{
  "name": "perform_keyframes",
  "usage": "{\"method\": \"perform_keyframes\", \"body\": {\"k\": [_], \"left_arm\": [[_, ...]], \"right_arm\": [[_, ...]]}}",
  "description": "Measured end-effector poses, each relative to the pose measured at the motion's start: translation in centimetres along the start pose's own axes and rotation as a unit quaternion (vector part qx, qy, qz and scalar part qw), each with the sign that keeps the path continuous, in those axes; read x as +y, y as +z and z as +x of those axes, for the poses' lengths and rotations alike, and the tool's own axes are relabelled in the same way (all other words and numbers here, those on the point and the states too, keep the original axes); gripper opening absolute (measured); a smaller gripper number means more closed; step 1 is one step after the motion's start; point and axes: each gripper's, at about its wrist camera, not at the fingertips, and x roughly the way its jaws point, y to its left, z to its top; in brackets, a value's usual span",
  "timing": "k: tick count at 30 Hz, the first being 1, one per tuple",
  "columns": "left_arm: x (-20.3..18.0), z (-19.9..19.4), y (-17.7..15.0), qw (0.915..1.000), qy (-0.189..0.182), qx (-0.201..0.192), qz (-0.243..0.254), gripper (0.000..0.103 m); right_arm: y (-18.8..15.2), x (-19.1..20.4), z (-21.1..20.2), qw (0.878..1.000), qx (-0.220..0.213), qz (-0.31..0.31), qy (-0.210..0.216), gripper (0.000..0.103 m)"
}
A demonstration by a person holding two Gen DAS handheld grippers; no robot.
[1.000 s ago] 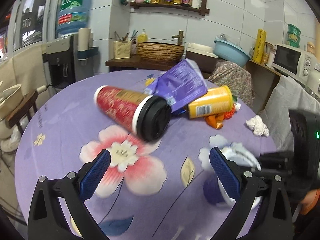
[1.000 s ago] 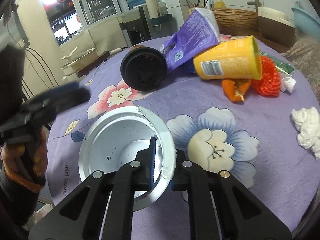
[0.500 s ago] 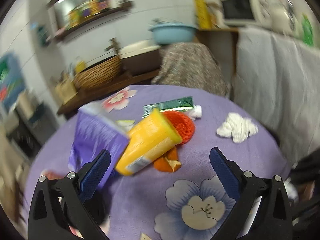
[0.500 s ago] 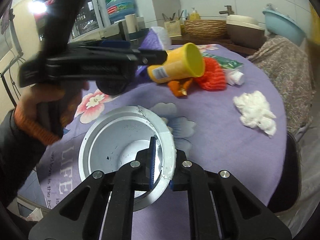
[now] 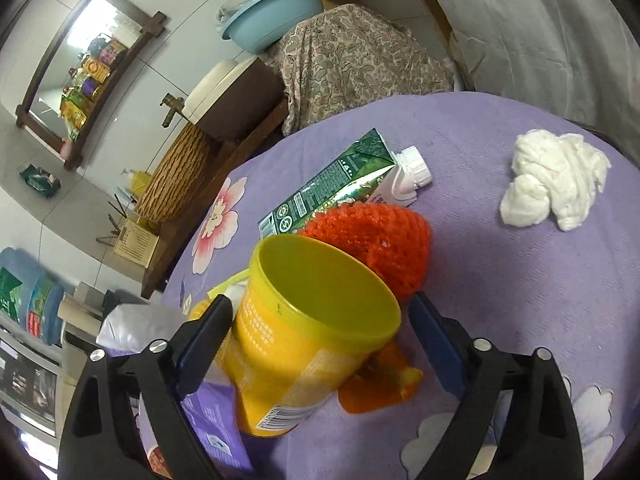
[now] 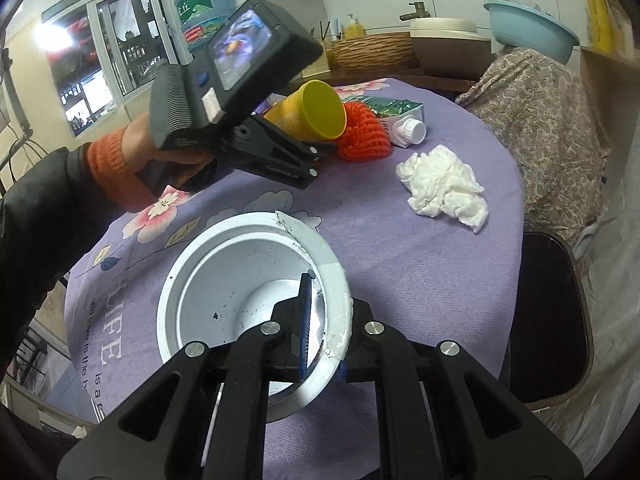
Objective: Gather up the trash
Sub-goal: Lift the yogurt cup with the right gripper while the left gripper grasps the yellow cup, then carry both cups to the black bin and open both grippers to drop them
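Your left hand-held gripper [image 5: 320, 344] is black plastic with blue pads, silver screws and a small screen at its back. Your right hand-held gripper [image 6: 322, 334] matches. Your sleeve [image 6: 40, 208] is dark, with an orange knitted cuff [image 6: 108, 164].

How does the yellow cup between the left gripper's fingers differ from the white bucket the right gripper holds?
The yellow cup lies on its side on the purple tablecloth; the white bucket sits upright, mouth up. The cup is not yet gripped: the left gripper straddles it, jaws closing, a gap still visible on one side. The right gripper is shut on the bucket's rim. The cup looks narrower than the bucket. Both look empty inside.
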Motion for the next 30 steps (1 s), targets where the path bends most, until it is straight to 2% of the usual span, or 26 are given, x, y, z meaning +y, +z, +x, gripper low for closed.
{"method": "perform_keyframes", "body": {"k": [8,15,20,25,30], "left_arm": [[0.6,-0.7,0.9,0.9998,0.003,-0.004,-0.022,0.076],[2.3,-4.8,0.6,0.9951,-0.003,-0.052,-0.084,0.071],[4.2,-8.3,0.0,0.9826,-0.018,-0.097,-0.158,0.071],[5.0,-10.7,0.0,0.9714,-0.038,-0.12,-0.201,0.07],[4.2,-13.5,1.2,0.9594,-0.076,-0.162,-0.218,0.07]], "right_arm": [[-0.6,-1.0,-0.8,1.0,-0.007,0.013,-0.001,0.011],[-1.0,-1.3,-1.3,1.0,-0.017,0.022,0.004,0.011],[-1.1,-1.9,-1.6,0.999,-0.023,0.031,0.011,0.011],[-1.0,-2.4,-2.4,0.999,-0.036,0.035,0.022,0.011],[-0.5,-4.5,-3.8,0.997,-0.055,0.053,0.017,0.011]]}}
